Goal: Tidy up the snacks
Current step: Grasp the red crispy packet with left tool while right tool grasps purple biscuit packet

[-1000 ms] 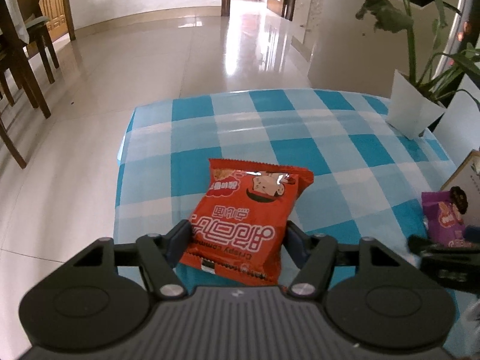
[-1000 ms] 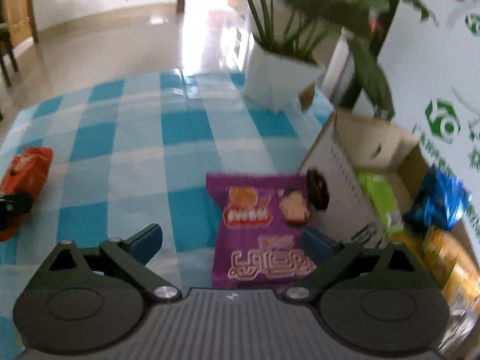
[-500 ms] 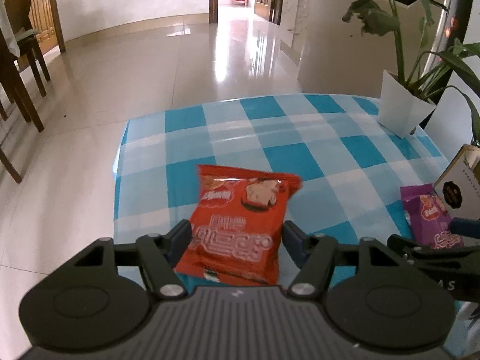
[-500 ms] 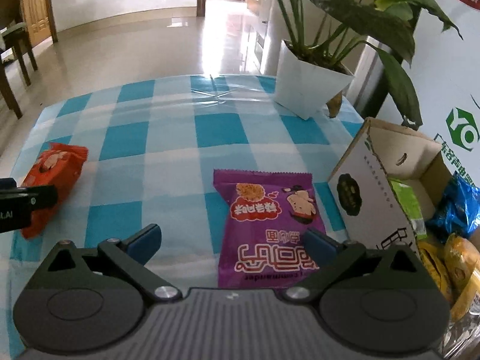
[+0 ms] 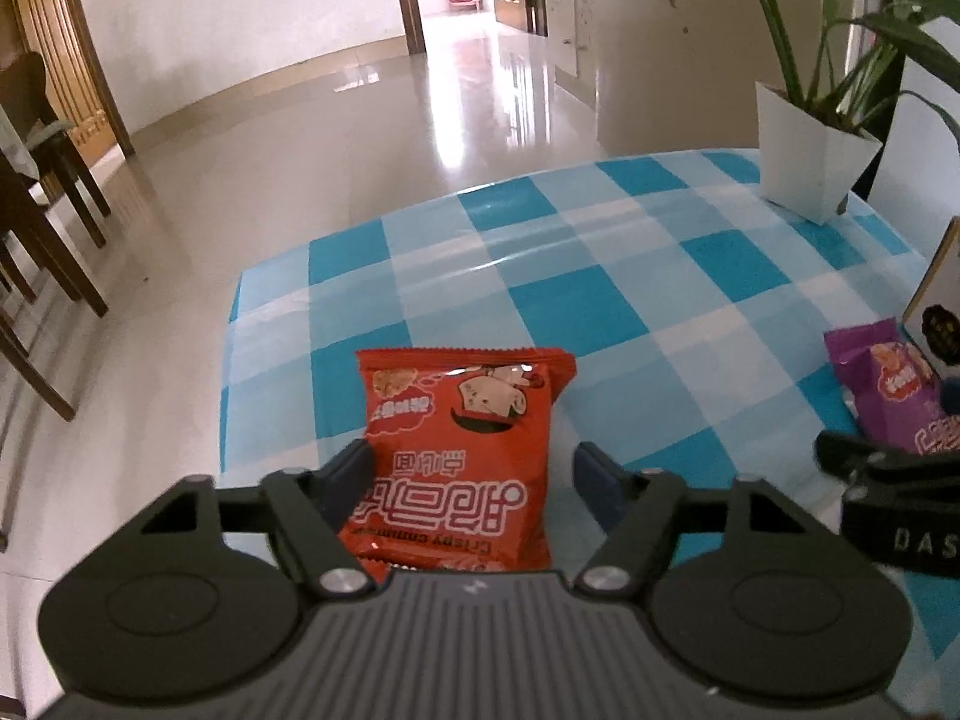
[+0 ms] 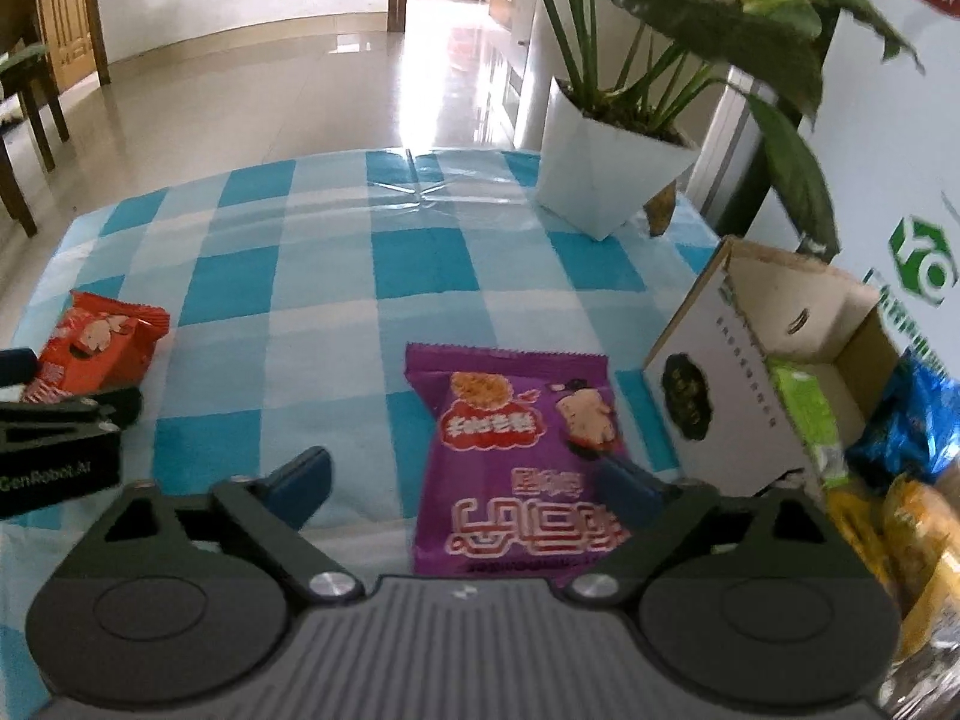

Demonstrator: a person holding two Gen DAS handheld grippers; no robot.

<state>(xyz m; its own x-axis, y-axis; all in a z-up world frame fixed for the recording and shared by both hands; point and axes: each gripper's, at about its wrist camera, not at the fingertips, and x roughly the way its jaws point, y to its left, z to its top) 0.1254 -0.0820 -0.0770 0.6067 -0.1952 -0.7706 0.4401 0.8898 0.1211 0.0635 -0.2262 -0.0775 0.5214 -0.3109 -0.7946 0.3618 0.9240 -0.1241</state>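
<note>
While the left gripper [image 5: 474, 477] straddles the red foil snack packet [image 5: 459, 456] without clamping it, the right gripper's [image 6: 468, 480] closing jaws bracket the purple foil snack packet [image 6: 519, 462], lengthwise between them on the checked tablecloth [image 6: 336, 276], beside the open cardboard box [image 6: 774, 372].

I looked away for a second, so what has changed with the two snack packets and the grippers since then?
The right gripper jaws have just been closing around the purple packet, with a gap remaining on one side. The left gripper has drifted slightly over the red packet, lying between its jaws. Both packets stay flat on the checked cloth.
</note>
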